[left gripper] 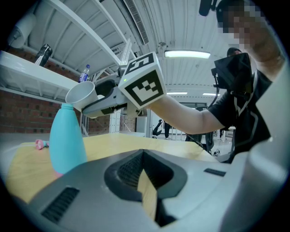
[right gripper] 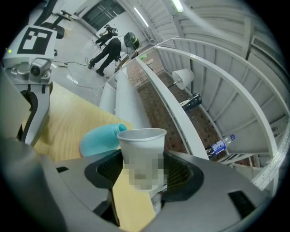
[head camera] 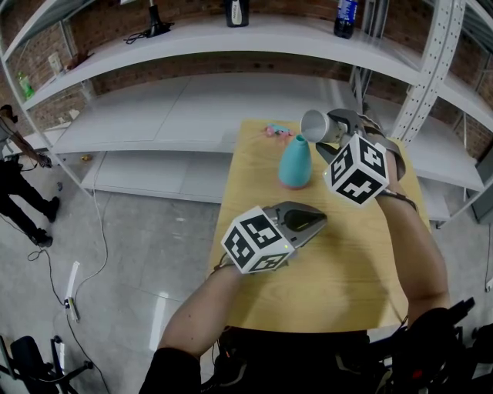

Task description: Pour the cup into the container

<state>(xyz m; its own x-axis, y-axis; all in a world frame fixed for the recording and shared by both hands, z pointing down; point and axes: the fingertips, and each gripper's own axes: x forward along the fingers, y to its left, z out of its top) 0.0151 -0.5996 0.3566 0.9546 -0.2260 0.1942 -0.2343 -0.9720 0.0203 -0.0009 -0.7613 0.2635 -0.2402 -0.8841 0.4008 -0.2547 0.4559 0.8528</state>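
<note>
A teal, narrow-necked container stands upright on the far half of the wooden table. My right gripper is shut on a white paper cup. The cup lies tipped on its side, mouth facing left, just above and to the right of the container's mouth. In the right gripper view the cup sits between the jaws with the container behind it. My left gripper hovers over the table nearer me, shut and empty. From the left gripper view I see the container and the tipped cup.
Small pink objects lie at the table's far edge. White metal shelves run behind the table, with a bottle on an upper shelf. A person stands on the floor far left. The table's left edge drops to the grey floor.
</note>
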